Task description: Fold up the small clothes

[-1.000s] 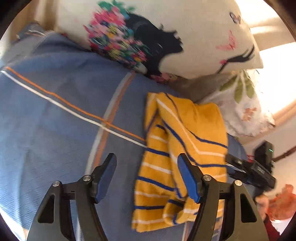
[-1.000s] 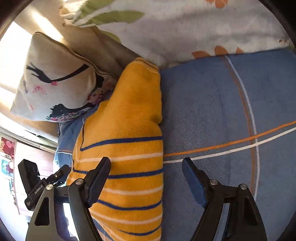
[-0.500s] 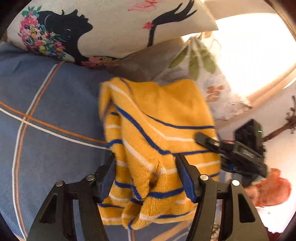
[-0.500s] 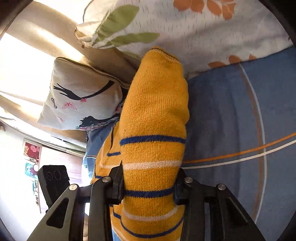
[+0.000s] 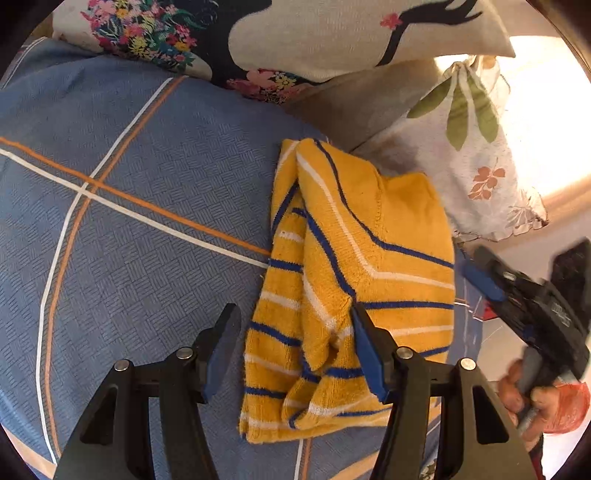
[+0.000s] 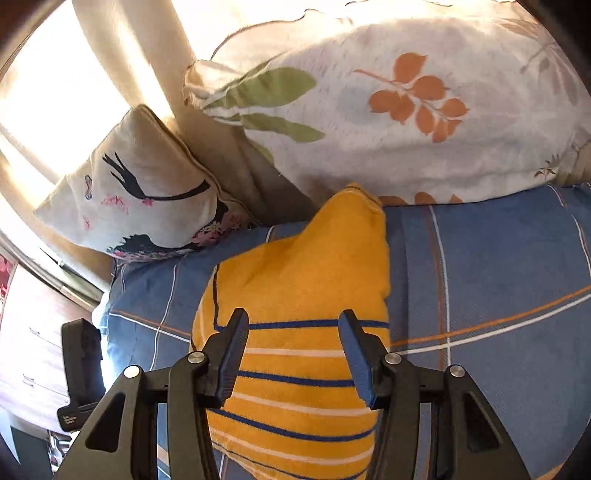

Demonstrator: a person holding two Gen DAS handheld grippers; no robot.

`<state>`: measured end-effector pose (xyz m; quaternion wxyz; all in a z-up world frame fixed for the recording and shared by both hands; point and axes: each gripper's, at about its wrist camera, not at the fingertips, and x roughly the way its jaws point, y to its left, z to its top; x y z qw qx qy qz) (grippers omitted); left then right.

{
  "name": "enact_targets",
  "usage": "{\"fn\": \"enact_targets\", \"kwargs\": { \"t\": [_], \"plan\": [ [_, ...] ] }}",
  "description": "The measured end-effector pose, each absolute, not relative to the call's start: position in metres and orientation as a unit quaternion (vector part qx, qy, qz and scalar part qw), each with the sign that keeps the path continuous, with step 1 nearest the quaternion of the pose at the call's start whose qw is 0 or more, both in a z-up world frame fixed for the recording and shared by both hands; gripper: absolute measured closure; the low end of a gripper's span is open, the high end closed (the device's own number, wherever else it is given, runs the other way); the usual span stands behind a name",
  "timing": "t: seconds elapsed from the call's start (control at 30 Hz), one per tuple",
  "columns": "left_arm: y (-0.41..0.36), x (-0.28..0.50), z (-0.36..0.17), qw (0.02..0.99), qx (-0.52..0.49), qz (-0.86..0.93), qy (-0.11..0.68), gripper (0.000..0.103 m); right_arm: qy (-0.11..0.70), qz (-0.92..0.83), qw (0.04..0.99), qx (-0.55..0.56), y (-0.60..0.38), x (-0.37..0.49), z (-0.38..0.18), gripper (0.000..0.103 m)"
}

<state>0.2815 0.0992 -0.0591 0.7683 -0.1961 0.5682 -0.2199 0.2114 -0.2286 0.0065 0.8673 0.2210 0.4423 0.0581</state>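
A yellow knit garment point(image 5: 369, 240) with blue and white stripes lies folded on the blue bedcover point(image 5: 147, 258), its far end near the pillows. My left gripper point(image 5: 293, 308) hovers over its near left part. The left pad stands clear of the cloth and the right pad rests against a fold, so nothing is clamped. In the right wrist view the same garment point(image 6: 303, 266) lies flat under my right gripper point(image 6: 293, 314). Its jaws are opening, with cloth showing between and beyond both pads. The right gripper point(image 5: 480, 280) also shows at the garment's right edge, held in a hand point(image 5: 524, 387).
A cushion with a black figure and flowers point(image 5: 332, 33) and a leaf-print pillow point(image 5: 461, 147) lean at the head of the bed, just past the garment. Bedcover point(image 6: 498, 277) with orange and white lines stretches to both sides. A drawer unit point(image 6: 33, 350) stands beyond the bed's left edge.
Half a second ago both grippers were clamped on bunched cloth. Now the pads have let go and the garment lies flatter on the bed. The right gripper has risen.
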Motion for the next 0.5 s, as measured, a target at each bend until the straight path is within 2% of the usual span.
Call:
{"fn": "enact_targets", "kwargs": {
  "t": [0.17, 0.37, 0.5],
  "plan": [
    [0.112, 0.261, -0.040, 0.793, -0.180, -0.220, 0.538, 0.043, 0.519, 0.043, 0.832, 0.190, -0.203, 0.255, -0.040, 0.045],
    [0.135, 0.239, -0.021, 0.817, -0.190, -0.177, 0.515, 0.043, 0.459, 0.044, 0.878, 0.129, -0.169, 0.218, -0.006, 0.045],
    [0.155, 0.214, -0.008, 0.840, -0.179, -0.131, 0.495, 0.043, 0.477, 0.078, 0.872, 0.075, -0.125, 0.205, -0.029, 0.045]
  ]
}}
